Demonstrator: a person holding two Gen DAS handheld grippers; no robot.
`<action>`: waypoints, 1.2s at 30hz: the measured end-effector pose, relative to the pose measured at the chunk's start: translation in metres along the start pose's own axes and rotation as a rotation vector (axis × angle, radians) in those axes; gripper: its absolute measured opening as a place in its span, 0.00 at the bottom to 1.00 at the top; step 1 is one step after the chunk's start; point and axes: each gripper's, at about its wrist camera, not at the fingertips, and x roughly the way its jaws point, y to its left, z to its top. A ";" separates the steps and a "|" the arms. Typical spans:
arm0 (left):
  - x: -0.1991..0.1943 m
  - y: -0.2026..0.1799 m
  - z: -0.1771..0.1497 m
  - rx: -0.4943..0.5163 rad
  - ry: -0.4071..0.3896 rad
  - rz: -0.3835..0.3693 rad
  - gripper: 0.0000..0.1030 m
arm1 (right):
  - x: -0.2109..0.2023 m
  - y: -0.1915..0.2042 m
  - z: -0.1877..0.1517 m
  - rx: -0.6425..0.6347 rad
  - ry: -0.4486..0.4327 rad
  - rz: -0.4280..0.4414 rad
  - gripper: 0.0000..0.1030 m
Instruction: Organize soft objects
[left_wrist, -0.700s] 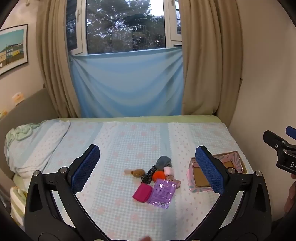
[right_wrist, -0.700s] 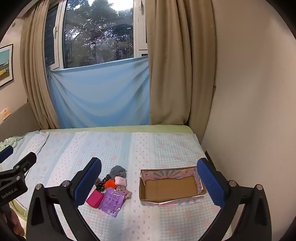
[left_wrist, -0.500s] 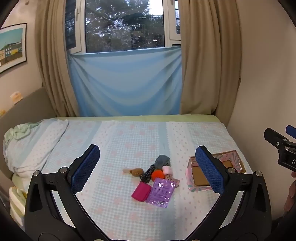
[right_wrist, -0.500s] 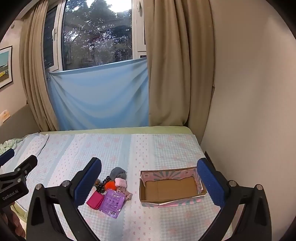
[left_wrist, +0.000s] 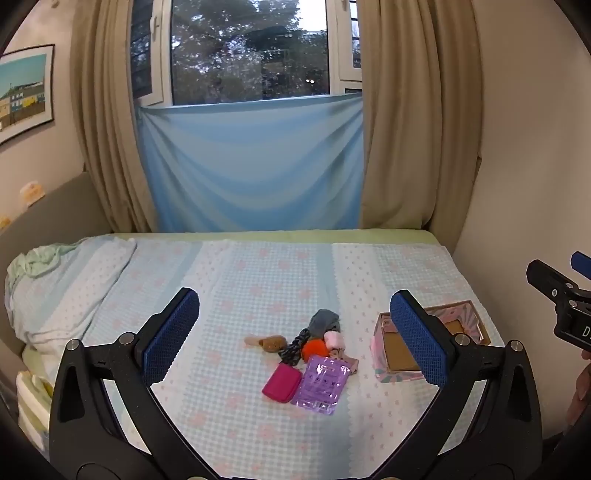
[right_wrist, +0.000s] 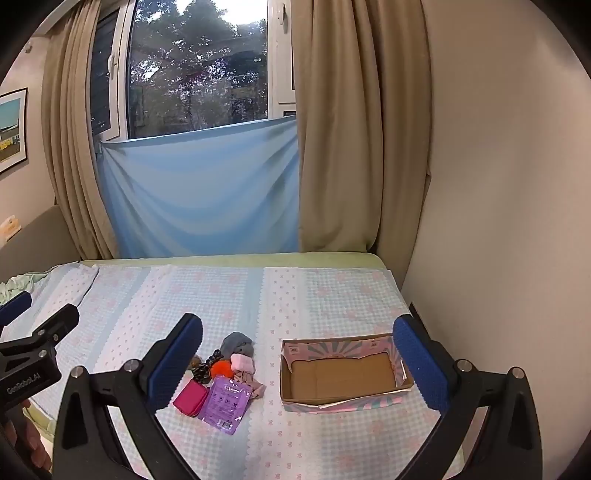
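The right gripper (right_wrist: 297, 363) hangs above the bed (right_wrist: 295, 291) with its jaws wide and nothing between them. Below sits an empty cardboard box (right_wrist: 343, 395), and just left of it a small pile: a magenta pouch (right_wrist: 190, 398), a purple packet (right_wrist: 225, 404), a grey cloth (right_wrist: 236, 341), an orange pompom (right_wrist: 221, 367).

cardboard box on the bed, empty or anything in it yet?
Empty. The right wrist view shows the cardboard box open-topped with bare brown floor; the soft items all lie in a pile on the bedspread beside it.
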 end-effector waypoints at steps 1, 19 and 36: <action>0.000 0.001 0.001 0.000 0.000 0.000 1.00 | 0.000 0.000 -0.001 -0.001 -0.001 0.001 1.00; 0.003 0.003 0.002 -0.016 0.001 0.003 0.99 | 0.003 0.004 -0.001 -0.009 -0.001 0.022 1.00; 0.005 0.002 0.001 -0.015 0.002 0.001 0.99 | 0.004 0.004 -0.003 -0.006 -0.001 0.022 1.00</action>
